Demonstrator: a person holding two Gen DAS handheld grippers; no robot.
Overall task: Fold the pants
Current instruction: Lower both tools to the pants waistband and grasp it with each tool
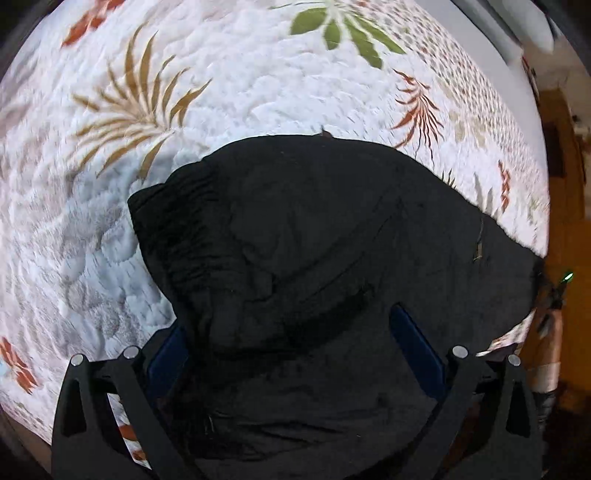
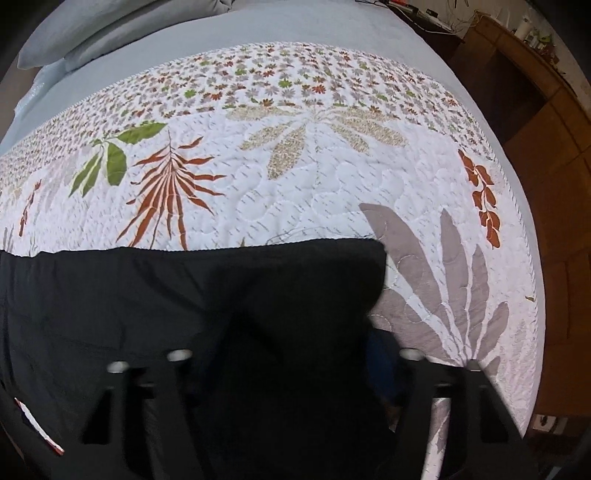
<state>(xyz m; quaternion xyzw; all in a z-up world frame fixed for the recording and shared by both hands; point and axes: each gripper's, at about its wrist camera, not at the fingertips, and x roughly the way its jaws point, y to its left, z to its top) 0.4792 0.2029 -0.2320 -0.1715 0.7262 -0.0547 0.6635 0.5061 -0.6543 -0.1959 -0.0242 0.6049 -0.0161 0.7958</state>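
Black pants (image 1: 295, 221) lie on a white quilt (image 1: 240, 74) printed with leaves. In the left wrist view a gathered, wrinkled end of them points left. My left gripper (image 1: 288, 321) points steeply down over this end with its blue pads (image 1: 417, 347) wide apart, and loose cloth lies between them, covering part of the left pad. In the right wrist view the pants (image 2: 147, 295) show a straight far edge and a right corner. My right gripper (image 2: 299, 328) is blurred and stands part-way apart astride that corner. One blue pad (image 2: 380, 358) shows; dark cloth hides the other.
The quilt (image 2: 295, 184) ends at a corded edge (image 2: 532, 258) on the right, beyond which there is wooden floor (image 2: 561, 221). Grey pillows (image 2: 74, 37) and a grey sheet (image 2: 295, 26) lie at the far end. A wooden cabinet (image 2: 517, 48) stands at the far right.
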